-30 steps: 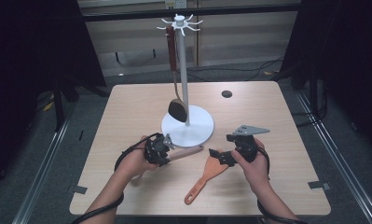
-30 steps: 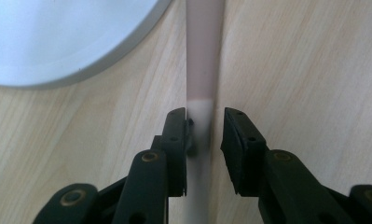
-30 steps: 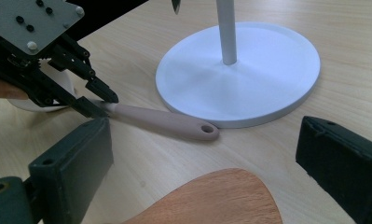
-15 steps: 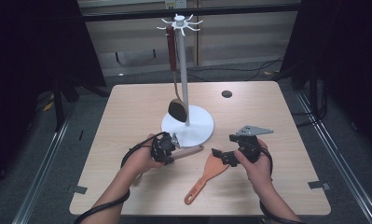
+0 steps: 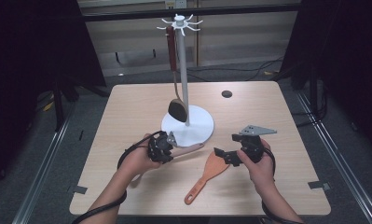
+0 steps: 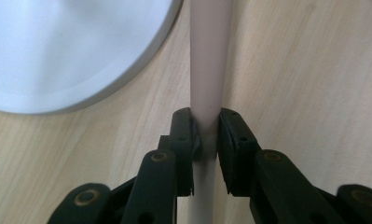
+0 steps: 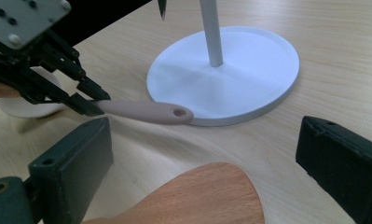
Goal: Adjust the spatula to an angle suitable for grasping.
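My left gripper (image 6: 206, 140), jaws just closing, pinches the pink handle (image 6: 210, 60), apparently mid-length. Handle lies flat, its holed tip pointing toward the white stand base (image 6: 58, 51). My right gripper (image 7: 207, 154) is spread.

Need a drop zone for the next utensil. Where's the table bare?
Bare: the table's left side beyond the stand base, and the far right around the dark disc. Crowded: near middle, with both grippers, the pink handle and the wooden spatula.
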A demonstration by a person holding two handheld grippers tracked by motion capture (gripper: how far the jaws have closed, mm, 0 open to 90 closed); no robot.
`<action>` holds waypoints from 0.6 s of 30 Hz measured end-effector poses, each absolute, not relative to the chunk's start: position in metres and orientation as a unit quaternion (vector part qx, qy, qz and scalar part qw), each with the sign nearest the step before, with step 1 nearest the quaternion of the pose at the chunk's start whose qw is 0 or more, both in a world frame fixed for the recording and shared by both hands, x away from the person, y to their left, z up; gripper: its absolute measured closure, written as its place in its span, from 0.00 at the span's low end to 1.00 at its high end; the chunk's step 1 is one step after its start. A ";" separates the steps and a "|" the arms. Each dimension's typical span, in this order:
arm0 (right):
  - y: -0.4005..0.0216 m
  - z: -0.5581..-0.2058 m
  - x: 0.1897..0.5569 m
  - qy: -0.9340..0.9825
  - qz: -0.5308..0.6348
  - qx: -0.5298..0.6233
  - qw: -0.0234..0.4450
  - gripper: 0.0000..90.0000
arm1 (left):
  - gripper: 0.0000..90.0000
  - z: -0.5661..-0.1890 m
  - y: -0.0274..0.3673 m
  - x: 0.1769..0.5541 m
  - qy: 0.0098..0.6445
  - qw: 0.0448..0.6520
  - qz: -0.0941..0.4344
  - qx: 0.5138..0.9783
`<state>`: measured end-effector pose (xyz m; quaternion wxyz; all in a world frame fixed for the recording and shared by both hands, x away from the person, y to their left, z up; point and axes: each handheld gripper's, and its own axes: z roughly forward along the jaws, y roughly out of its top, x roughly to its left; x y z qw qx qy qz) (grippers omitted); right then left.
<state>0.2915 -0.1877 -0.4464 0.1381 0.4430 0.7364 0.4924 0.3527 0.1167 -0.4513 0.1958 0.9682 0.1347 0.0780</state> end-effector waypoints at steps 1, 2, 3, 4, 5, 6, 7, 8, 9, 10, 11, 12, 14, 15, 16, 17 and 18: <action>-0.187 -0.446 0.292 0.736 0.493 0.442 0.138 0.04 | 0.85 -0.447 0.121 0.352 0.139 0.205 0.080 0.965; -0.186 -0.446 0.293 0.737 0.493 0.442 0.137 0.04 | 0.85 -0.445 0.123 0.351 0.143 0.214 0.084 0.963; -0.185 -0.446 0.293 0.737 0.493 0.442 0.137 0.04 | 0.85 -0.441 0.127 0.350 0.147 0.224 0.085 0.960; -0.184 -0.446 0.294 0.738 0.493 0.440 0.135 0.04 | 0.85 -0.439 0.130 0.350 0.151 0.230 0.085 0.958; -0.183 -0.446 0.295 0.739 0.494 0.437 0.136 0.04 | 0.85 -0.435 0.134 0.350 0.151 0.238 0.085 0.956; -0.181 -0.446 0.296 0.740 0.494 0.436 0.134 0.04 | 0.85 -0.433 0.137 0.350 0.158 0.249 0.083 0.952; -0.179 -0.446 0.296 0.742 0.494 0.434 0.133 0.04 | 0.85 -0.430 0.140 0.349 0.165 0.258 0.086 0.948; -0.177 -0.446 0.297 0.741 0.494 0.435 0.132 0.04 | 0.85 -0.428 0.143 0.348 0.166 0.264 0.089 0.946; -0.176 -0.447 0.297 0.743 0.494 0.432 0.132 0.04 | 0.85 -0.426 0.145 0.348 0.167 0.267 0.089 0.945; -0.175 -0.447 0.297 0.743 0.495 0.432 0.129 0.04 | 0.86 -0.423 0.148 0.347 0.173 0.279 0.091 0.940; -0.174 -0.447 0.298 0.744 0.494 0.431 0.129 0.04 | 0.86 -0.422 0.149 0.347 0.175 0.284 0.093 0.938; -0.173 -0.447 0.298 0.745 0.493 0.431 0.129 0.04 | 0.86 -0.420 0.152 0.346 0.184 0.295 0.092 0.933; -0.172 -0.447 0.299 0.744 0.494 0.431 0.128 0.04 | 0.86 -0.417 0.156 0.344 0.196 0.314 0.095 0.924; -0.172 -0.447 0.299 0.744 0.494 0.431 0.128 0.04 | 0.86 -0.416 0.157 0.343 0.198 0.320 0.096 0.921; -0.172 -0.447 0.299 0.744 0.495 0.430 0.127 0.04 | 0.86 -0.415 0.159 0.342 0.200 0.325 0.097 0.919; -0.172 -0.447 0.299 0.744 0.495 0.431 0.127 0.04 | 0.86 -0.414 0.161 0.341 0.205 0.329 0.099 0.917; -0.172 -0.447 0.299 0.746 0.493 0.429 0.128 0.04 | 0.86 -0.413 0.163 0.341 0.204 0.334 0.101 0.915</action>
